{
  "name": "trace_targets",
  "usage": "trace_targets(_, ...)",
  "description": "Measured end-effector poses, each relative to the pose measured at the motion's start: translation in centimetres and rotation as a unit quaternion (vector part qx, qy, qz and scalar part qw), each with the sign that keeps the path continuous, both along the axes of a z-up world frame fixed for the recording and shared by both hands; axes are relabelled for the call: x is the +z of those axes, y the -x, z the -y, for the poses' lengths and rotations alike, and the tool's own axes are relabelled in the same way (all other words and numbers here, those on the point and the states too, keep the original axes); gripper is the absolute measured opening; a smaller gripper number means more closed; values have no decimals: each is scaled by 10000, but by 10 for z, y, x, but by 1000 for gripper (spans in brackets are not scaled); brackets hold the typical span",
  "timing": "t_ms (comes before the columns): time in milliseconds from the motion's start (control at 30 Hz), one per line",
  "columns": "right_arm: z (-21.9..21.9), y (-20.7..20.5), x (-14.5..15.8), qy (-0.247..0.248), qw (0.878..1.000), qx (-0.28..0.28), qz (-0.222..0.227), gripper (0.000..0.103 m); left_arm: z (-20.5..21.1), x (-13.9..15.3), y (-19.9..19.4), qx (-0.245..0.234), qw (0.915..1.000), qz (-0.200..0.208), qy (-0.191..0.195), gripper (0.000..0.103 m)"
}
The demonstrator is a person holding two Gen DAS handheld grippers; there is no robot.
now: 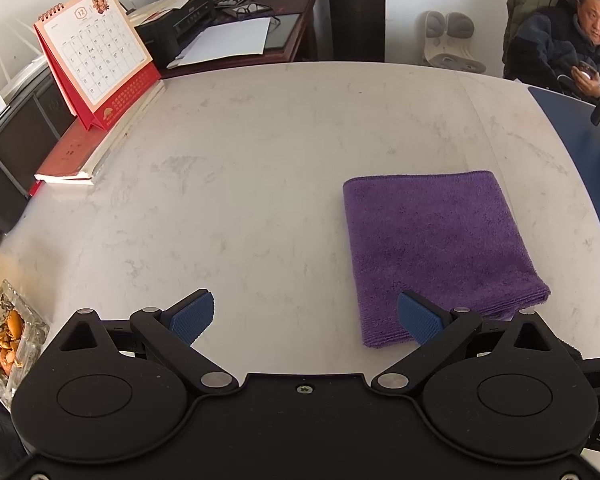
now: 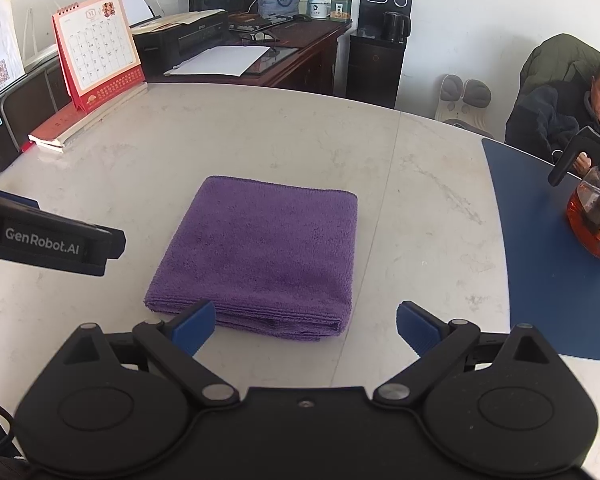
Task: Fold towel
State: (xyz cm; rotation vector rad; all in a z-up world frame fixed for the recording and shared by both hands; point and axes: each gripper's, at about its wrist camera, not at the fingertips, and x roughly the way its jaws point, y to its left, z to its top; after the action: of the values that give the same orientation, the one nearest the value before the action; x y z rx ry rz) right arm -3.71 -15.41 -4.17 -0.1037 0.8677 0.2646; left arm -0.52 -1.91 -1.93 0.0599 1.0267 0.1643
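On the pale marble tabletop (image 2: pixel 380 184) a purple towel (image 2: pixel 267 252) lies folded into a thick rectangle, layered edges facing the cameras. Left gripper (image 1: pixel 306 318) hovers just left of the towel, jaws wide and empty, its right pad overlapping the towel's near corner. Right gripper (image 2: pixel 306 328) sits at the near edge, jaws wide, empty. Desk calendar (image 1: pixel 95 48) stands on a red book (image 1: pixel 79 148) far left; a glass teapot (image 2: pixel 596 216) rests on a blue mat (image 2: pixel 548 280)
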Motion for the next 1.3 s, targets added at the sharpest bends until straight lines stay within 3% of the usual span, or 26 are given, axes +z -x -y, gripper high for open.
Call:
trace_targets(233, 6, -8, -2, -138, 9999, -58, 0, 97, -22, -11, -6, -56, 9994, 18, 347, 100)
trace_targets(333, 20, -23, -6, -476, 9985, -215, -168, 97, -34, -14, -10, -103, 9985, 135, 525, 100)
trace_targets(433, 19, -33, -15, -474, 9984, -71, -300, 97, -39, -17, -15, -307, 9968, 199, 710, 100)
trace_targets(633, 21, -36, -23, -100, 9992, 352, -144, 97, -24, -25, -17, -1219, 9876, 227, 963, 99)
trace_targets(867, 36, -42, -25, 114, 9990, 432, -29, 97, 2, -36, -18, -2292, 9656, 250, 1204, 97)
trace_targets(1033, 47, -45, -27, 267, 9984, 488, 54, 97, 29, -44, -37, -2536, 9628, 431, 823, 86)
trace_targets(1167, 58, -51, -22, 250, 9985, 481, 61, 97, 39, -49, -51, -2513, 9659, 544, 302, 86)
trace_targets(1300, 63, -51, -27, 80, 9991, 410, 39, 97, 49, -55, -43, -2770, 9599, 413, 126, 84)
